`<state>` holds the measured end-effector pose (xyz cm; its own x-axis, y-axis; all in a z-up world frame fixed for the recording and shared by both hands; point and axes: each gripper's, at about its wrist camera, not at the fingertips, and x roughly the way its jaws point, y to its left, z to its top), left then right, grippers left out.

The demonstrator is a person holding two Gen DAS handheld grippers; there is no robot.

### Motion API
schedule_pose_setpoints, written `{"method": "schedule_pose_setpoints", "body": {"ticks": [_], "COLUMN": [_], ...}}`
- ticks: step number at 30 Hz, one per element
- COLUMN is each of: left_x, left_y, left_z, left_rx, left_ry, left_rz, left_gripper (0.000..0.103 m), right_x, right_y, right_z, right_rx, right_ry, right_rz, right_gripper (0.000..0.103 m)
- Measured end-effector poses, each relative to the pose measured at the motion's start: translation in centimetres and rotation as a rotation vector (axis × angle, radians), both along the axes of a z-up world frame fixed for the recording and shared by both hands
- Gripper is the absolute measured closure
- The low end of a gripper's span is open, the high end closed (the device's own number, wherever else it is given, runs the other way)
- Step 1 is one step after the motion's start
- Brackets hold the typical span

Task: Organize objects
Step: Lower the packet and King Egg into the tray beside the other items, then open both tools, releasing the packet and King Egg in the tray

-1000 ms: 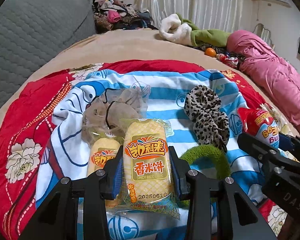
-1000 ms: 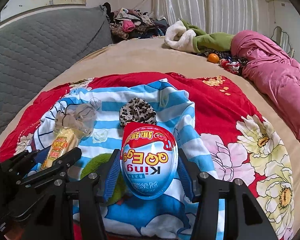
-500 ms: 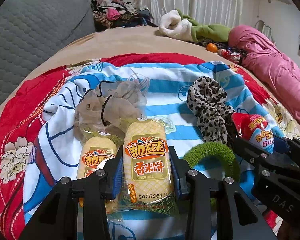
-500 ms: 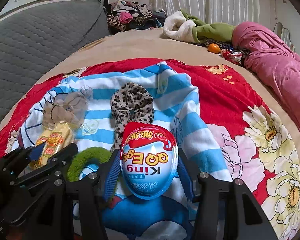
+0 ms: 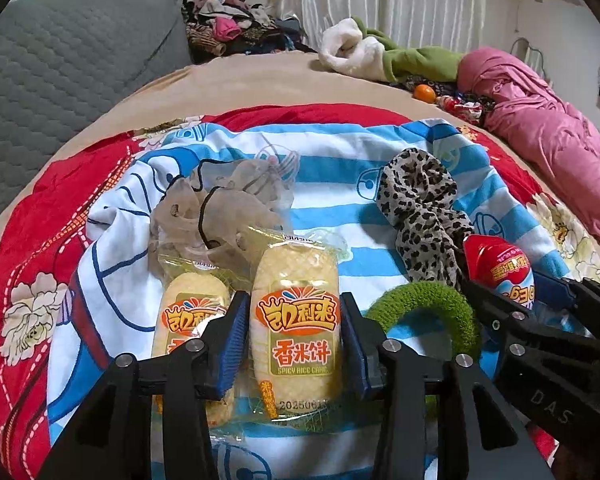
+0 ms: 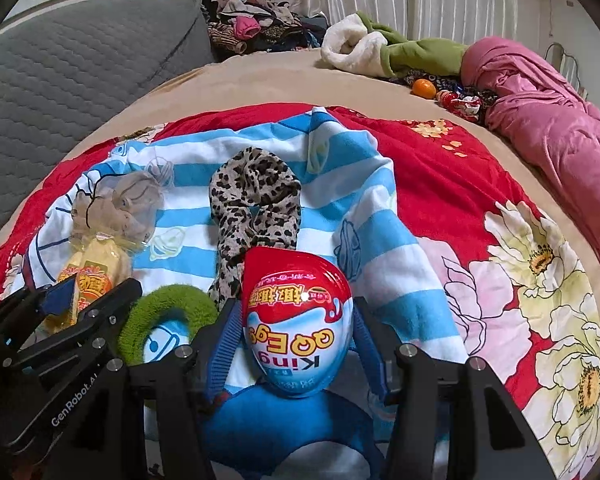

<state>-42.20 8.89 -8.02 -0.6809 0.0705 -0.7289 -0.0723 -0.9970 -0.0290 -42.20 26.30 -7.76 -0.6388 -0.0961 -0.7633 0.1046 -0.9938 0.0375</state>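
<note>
My left gripper (image 5: pixel 294 336) is shut on a yellow rice cake packet (image 5: pixel 296 320), low over the blue striped cloth (image 5: pixel 332 168). A second rice cake packet (image 5: pixel 188 312) lies just left of it. My right gripper (image 6: pixel 296 344) is shut on a red and blue toy egg (image 6: pixel 296 320), also seen in the left wrist view (image 5: pixel 500 268). A green fuzzy hair ring (image 5: pixel 424 304) lies between the grippers. A leopard scrunchie (image 6: pixel 256 204) lies beyond the egg, and a beige sheer scrunchie (image 5: pixel 224 208) beyond the packets.
The cloth lies on a red flowered blanket (image 6: pixel 440 168) on a tan bed. A grey quilted cushion (image 5: pixel 60 68) is at the left. Pink bedding (image 6: pixel 540 120), a green and white garment (image 6: pixel 380 48), an orange (image 6: pixel 424 88) and a clothes pile (image 5: pixel 236 32) lie at the back.
Both grippers have moved forward and lower over the striped cloth, each keeping its object. The scrunchies and green ring appear closer.
</note>
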Motion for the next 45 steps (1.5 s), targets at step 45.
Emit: {"method": "schedule_pose_setpoints", "body": {"ticks": [45], "left_x": [3.2], "left_y": [-1.9], "left_z": [2.2], "left_rx": [0.037], "left_ry": [-0.010], "left_rz": [0.012], "left_gripper": [0.018], "right_x": [2.2], "right_y": [0.7], "right_z": [2.2], "right_rx": [-0.009], "right_ry": [0.010], "right_rz": [-0.015], "right_gripper": [0.023]}}
